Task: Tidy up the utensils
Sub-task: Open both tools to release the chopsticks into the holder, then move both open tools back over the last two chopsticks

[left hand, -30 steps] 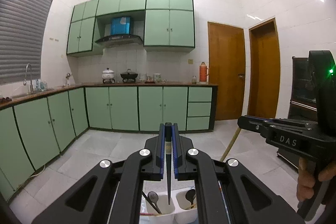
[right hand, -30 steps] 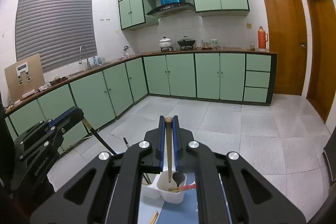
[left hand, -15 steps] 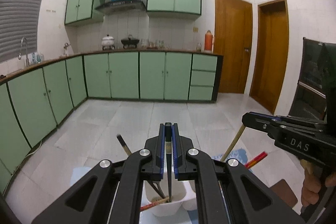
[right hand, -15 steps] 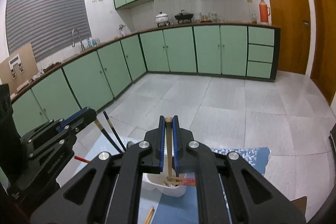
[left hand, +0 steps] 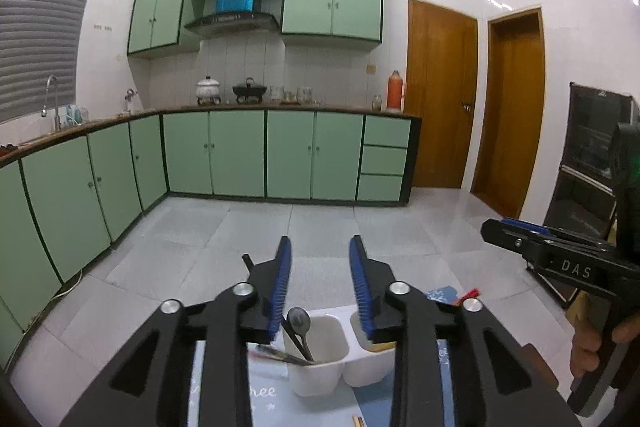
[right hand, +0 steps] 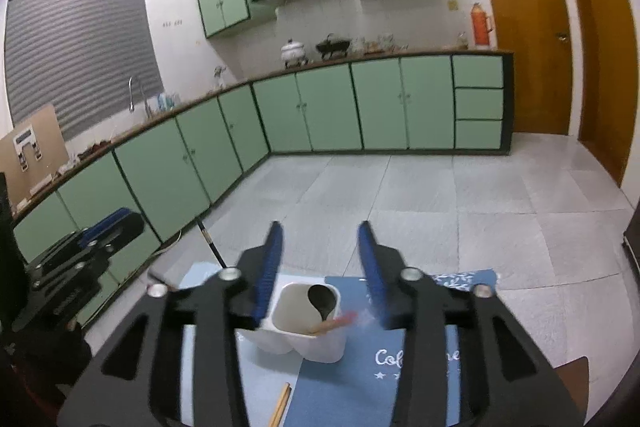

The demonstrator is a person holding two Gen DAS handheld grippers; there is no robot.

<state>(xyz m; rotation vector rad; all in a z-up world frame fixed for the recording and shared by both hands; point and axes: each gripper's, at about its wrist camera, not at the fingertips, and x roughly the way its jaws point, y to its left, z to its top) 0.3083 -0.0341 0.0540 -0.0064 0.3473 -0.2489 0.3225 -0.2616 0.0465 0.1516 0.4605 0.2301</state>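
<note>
Both grippers open above the white utensil holder.

Left wrist view: the left gripper points forward and slightly down over a white two-cup utensil holder; its jaws are opening with nothing between the blue pads. A dark spoon and dark chopsticks stand in the holder's left cup. At the right edge a hand grips the handle of the right gripper, held level and pointing leftward. Right wrist view: the right gripper tilts down over the same holder, jaws opening and empty, the picture a little blurred. A black spoon and red-tipped chopsticks lean in the near cup, which rests on a blue mat. A wooden chopstick lies on the mat near the bottom edge.
</note>
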